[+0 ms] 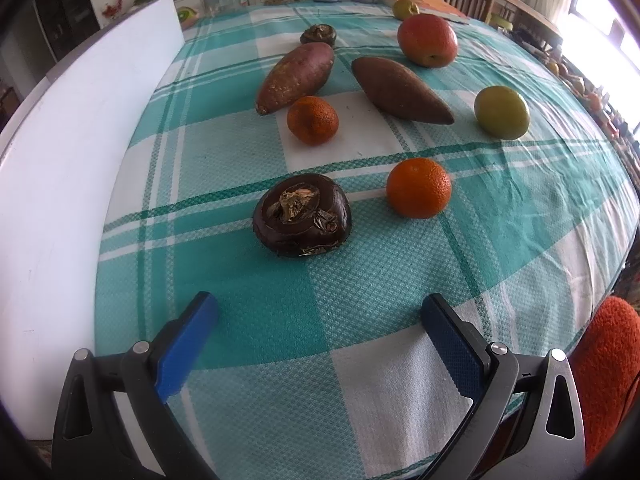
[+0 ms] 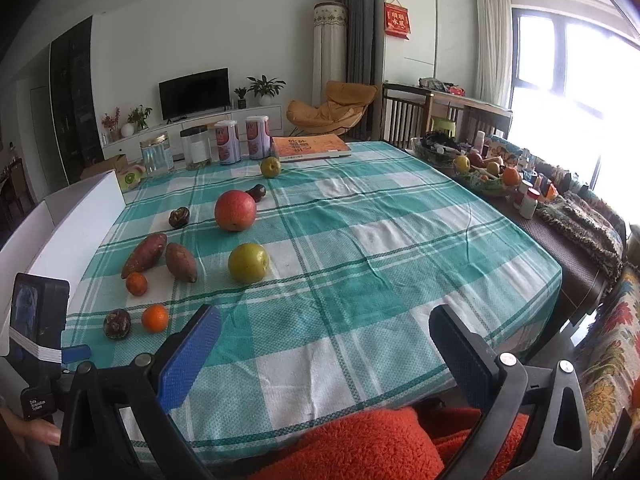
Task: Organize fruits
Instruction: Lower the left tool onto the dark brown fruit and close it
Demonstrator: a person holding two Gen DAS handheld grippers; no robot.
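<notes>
Fruits and roots lie on a teal checked tablecloth (image 1: 360,280). In the left wrist view a dark brown water chestnut (image 1: 302,215) is nearest, straight ahead of my open left gripper (image 1: 320,316). An orange (image 1: 419,187) sits right of it, another orange (image 1: 312,119) farther back. Behind lie two sweet potatoes (image 1: 296,76) (image 1: 400,90), a green fruit (image 1: 502,112), a red apple (image 1: 427,40) and a second water chestnut (image 1: 319,34). My right gripper (image 2: 324,328) is open over the table's near edge, well right of the same fruits: green fruit (image 2: 248,262), apple (image 2: 235,210).
A white box (image 1: 80,160) borders the cloth on the left. Jars and cans (image 2: 224,142) and an orange book (image 2: 310,147) stand at the far edge. A cluttered side table with a fruit bowl (image 2: 480,172) is at the right. Orange fleece (image 2: 360,448) lies below.
</notes>
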